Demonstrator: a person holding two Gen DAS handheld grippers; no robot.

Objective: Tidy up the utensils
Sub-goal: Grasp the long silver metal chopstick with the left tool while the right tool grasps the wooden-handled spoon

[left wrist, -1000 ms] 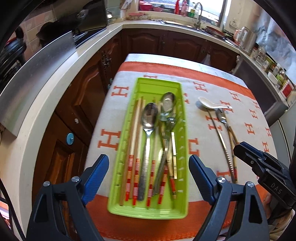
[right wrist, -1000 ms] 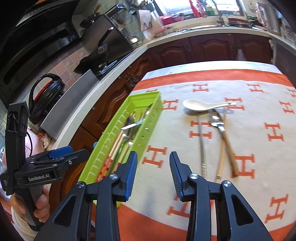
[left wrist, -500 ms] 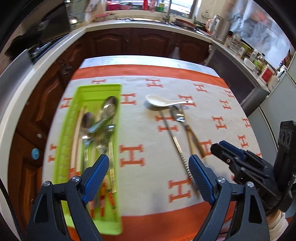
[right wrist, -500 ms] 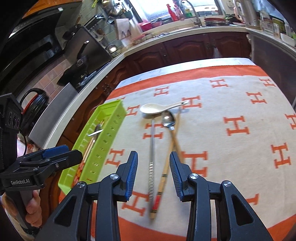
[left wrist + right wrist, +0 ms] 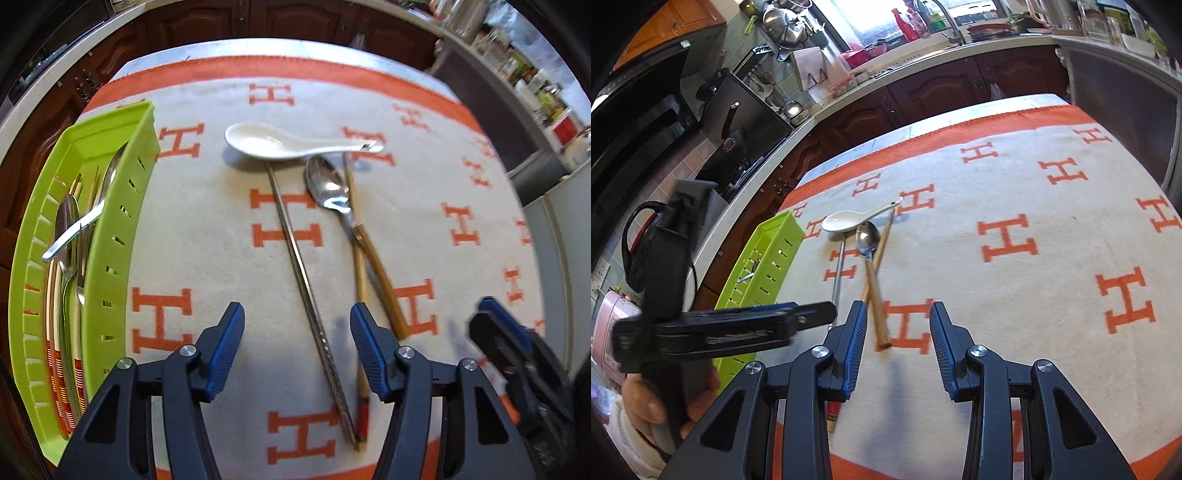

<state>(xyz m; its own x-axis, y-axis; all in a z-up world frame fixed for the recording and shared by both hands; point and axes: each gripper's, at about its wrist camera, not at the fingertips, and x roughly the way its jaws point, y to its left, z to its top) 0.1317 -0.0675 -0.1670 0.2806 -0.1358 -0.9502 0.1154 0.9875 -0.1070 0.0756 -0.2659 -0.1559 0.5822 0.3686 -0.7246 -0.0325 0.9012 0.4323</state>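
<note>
legible marking: the cloth (image 5: 221,258) on the table carries a repeated orange capital letter "h", printed in rows across its pale field inside an orange border. the same "h" pattern reads clearly in the right wrist view on the cloth (image 5: 1052,229), some letters turned at an angle by the lens. the left gripper (image 5: 827,314), seen from the side in the right wrist view, bears a pale line of lettering on its black body; it is blurred and cannot be read. bottles and jars on the counters show labels too small to read. no numbers or signs found elsewhere.
</note>
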